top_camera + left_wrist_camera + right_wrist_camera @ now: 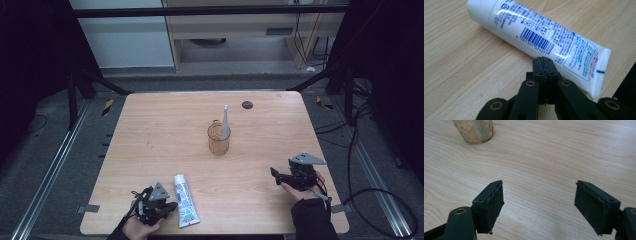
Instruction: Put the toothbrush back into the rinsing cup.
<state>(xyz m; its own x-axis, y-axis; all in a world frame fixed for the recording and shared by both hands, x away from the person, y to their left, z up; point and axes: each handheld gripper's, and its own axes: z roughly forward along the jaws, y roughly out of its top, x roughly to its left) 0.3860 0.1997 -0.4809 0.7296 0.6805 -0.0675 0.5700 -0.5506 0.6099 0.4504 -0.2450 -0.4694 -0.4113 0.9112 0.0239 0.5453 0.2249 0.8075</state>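
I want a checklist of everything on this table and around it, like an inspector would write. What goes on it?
Surface: light wooden table, with a dark round spot near the far edge.
Job's things: white tube with blue print lying flat near the front edge; clear cup at mid-table with a tall white pointed item standing in it.
Clutter: nothing seen.
Grippers: left hand-held gripper shut and empty, tips close to the tube; right hand-held gripper open and empty, low over bare wood.
Cables: black cables on the floor, right of the table.
Surroundings: grey floor, metal rails, wooden furniture beyond the table.
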